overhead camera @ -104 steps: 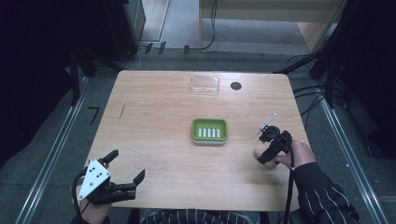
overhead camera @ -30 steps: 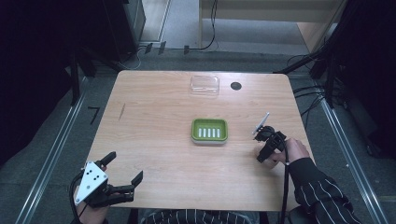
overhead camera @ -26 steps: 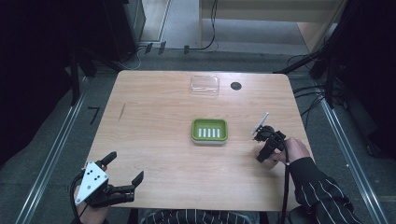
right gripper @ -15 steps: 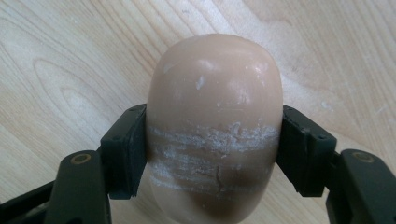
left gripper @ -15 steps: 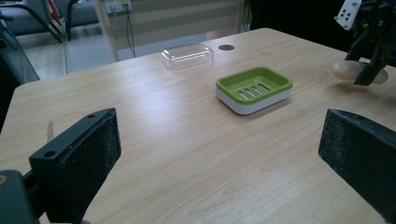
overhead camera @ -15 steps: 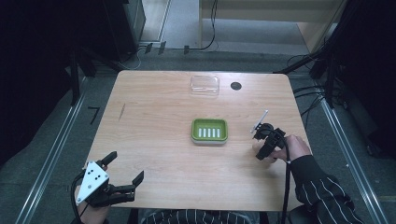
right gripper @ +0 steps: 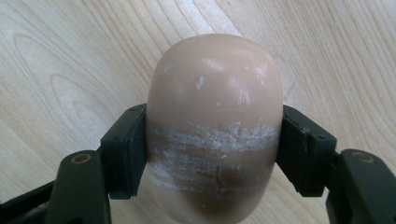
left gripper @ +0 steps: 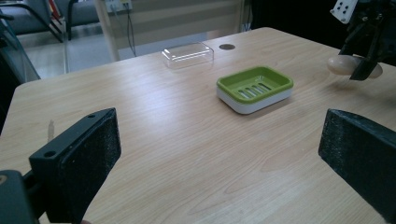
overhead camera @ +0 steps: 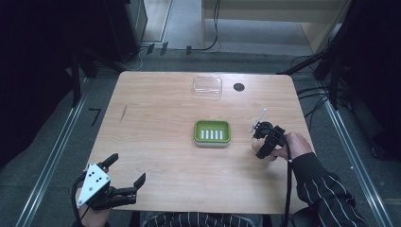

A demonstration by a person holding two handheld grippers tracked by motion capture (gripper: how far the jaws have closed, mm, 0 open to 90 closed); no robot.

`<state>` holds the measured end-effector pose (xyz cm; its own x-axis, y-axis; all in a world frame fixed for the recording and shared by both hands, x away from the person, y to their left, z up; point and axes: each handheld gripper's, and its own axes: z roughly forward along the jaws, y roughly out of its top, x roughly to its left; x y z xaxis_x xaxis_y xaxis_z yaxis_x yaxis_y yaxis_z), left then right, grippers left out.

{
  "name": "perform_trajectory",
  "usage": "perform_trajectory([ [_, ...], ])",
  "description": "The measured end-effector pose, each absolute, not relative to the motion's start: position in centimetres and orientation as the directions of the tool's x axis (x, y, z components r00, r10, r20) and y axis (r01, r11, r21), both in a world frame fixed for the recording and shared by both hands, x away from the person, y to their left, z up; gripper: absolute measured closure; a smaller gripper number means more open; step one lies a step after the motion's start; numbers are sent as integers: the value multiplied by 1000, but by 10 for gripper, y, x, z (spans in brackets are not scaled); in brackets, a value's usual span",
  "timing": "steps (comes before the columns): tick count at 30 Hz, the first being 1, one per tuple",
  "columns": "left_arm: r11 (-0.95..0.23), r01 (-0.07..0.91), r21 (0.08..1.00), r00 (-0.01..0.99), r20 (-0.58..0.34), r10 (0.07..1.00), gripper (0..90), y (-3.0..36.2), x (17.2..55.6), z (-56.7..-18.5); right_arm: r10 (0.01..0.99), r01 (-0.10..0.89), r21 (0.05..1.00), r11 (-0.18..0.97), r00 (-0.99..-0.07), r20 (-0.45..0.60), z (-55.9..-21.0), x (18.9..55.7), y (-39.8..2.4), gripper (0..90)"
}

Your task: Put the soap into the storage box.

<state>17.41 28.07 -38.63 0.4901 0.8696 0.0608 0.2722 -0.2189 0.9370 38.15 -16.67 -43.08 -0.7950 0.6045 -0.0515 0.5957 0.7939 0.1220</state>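
High view first, and we read the table from left to right. At the near left corner of the wooden table (overhead camera: 156, 123) we see the left gripper (overhead camera: 124, 178) held in the person's left hand, its two black jaws standing wide apart with nothing between them; the left gripper view confirms bare tabletop between the pads. Toward the middle we find a green soap dish (overhead camera: 212, 132) with a slotted floor, sitting flat. Behind it, near the far edge, lies a clear plastic lid (overhead camera: 207, 87), and just to its right a small dark round hole (overhead camera: 239, 87) in the tabletop. Further right, well apart from the dish, we see the right gripper (overhead camera: 261, 143) in the person's right hand, with a striped sleeve (overhead camera: 326, 189) behind it. Its jaws are clamped on a tan, rounded bar of soap (right gripper: 215, 126); in the right gripper view the pads press on both of its sides, over bare wood. In the left gripper view the soap (left gripper: 354, 65) hangs just above the table to the right of the dish.
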Motion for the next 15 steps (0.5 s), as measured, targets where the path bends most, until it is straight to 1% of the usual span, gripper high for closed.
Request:
perform_trajectory([
  [10,-221,271,937,490,63,869,0,281,174,-386,580,569,131,812,-812,-65,-427,387,-160,335],
  [15,-221,273,936,490,63,869,0,281,174,-386,549,539,124,833,-832,-72,-426,389,-155,335],
])
